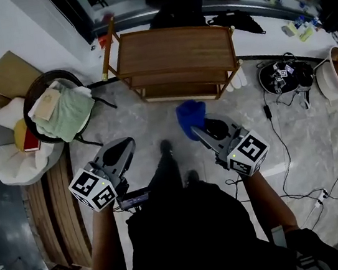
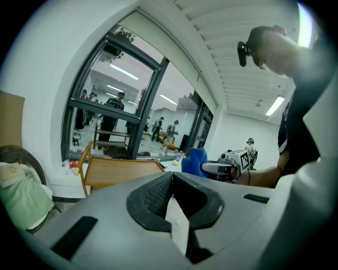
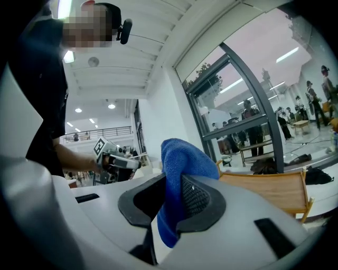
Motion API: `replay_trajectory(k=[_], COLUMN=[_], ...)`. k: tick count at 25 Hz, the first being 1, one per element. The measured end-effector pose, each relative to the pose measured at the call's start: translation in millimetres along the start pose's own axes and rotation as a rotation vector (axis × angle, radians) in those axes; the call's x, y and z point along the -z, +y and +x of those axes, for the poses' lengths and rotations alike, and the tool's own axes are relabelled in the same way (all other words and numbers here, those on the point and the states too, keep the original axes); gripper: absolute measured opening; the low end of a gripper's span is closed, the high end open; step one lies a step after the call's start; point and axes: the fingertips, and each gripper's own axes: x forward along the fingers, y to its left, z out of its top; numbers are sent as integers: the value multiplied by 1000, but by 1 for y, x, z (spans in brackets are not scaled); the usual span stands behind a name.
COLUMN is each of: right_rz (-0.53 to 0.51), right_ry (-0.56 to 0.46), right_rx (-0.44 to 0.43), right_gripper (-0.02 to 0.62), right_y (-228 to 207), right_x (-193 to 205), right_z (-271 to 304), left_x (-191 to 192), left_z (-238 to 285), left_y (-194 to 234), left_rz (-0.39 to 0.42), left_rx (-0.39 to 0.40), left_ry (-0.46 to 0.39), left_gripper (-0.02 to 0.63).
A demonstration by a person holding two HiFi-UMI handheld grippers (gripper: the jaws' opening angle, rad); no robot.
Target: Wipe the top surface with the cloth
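The blue cloth (image 1: pixel 191 116) is pinched in the right hand-held gripper (image 1: pixel 202 131), bunched up above the jaw tips with a short tail hanging below them. In the right gripper view the cloth (image 3: pixel 179 158) fills the gap between the two black pads, which are closed against it on both sides. The cloth is in the air over the marble floor (image 1: pixel 154 118), short of the wooden bench (image 1: pixel 175 48) and not touching it. The bench's slatted top is bare and a lower shelf shows under it. The person's right forearm (image 1: pixel 263 196) reaches forward from the body with the elbow bent. The right hand-held gripper points ahead and a little to the person's left, toward the near edge of the bench, with its marker cube (image 1: pixel 247 153) at the wrist end. The left forearm (image 1: pixel 105 235) is bent the same way and carries the left hand-held gripper (image 1: pixel 126 145) slightly lower in the head view, angled ahead and inward. In the left gripper view its pads meet at the tips (image 2: pixel 170 176) with nothing between them. That view looks across at the cloth (image 2: pixel 194 161) and the bench (image 2: pixel 119 170) beyond it. The two hand-held grippers are well apart, with the person's shoes (image 1: pixel 165 145) on the floor between them. To the left of the bench stands a round chair (image 1: pixel 37 94) with a pale green blanket (image 1: pixel 65 115) heaped in it.
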Motion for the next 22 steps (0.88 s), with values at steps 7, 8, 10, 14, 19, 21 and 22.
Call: replay_trajectory(k=[7,8,10,14,19,21,22], right_rz=[9,14,22,11,-16,-20,-19], right_ry=[25,36,61,94,106,116,121], right_rx=[24,29,37,30,55,80,92], right_gripper=[58,58,58,58,58,58,58], right_y=[-35,-42,-60,-98,-144,-159,-165], right_x=[-3,-2,-3,-17,-52,-60,-62], right_z=[43,52,77,139,204,220,226], left_x=[-17,-22,-33,-52,-87,-96,-97], left_z=[36,41,52,72,97,108,115], left_y=[58,69,98,164,235,255,263], left_rz=[-18,-23,-33,-66,-84,-73,-61], left_rx=[38,42,48,59,86,109,119], left_ry=[-11,-14,-22,-33,-37,-25,-10], left_gripper=[12,12,12,12,12,12,12])
